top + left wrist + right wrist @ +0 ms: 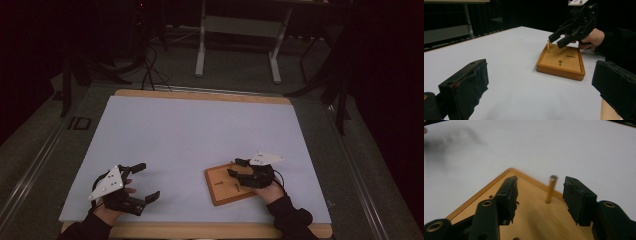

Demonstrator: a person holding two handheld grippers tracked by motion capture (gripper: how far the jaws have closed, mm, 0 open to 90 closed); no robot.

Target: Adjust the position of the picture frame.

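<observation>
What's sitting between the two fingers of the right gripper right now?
An upright wooden peg standing in the wooden tray, untouched between the right gripper's open fingers; the right gripper view shows it.

A pale surface with a wooden edge carries a small wooden board toward its near right. The right gripper sits over the board's right part, its fingers apart and pointing left across it; two small dark marks show on the board just left of the lower finger. The hand behind them rests at the board's right edge. Well to the left, the left gripper lies near the surface's front edge, its fingers spread wide and pointing right toward the board, with bare surface between them. Beyond the surface stand a grey frame and cables on the floor.
</observation>
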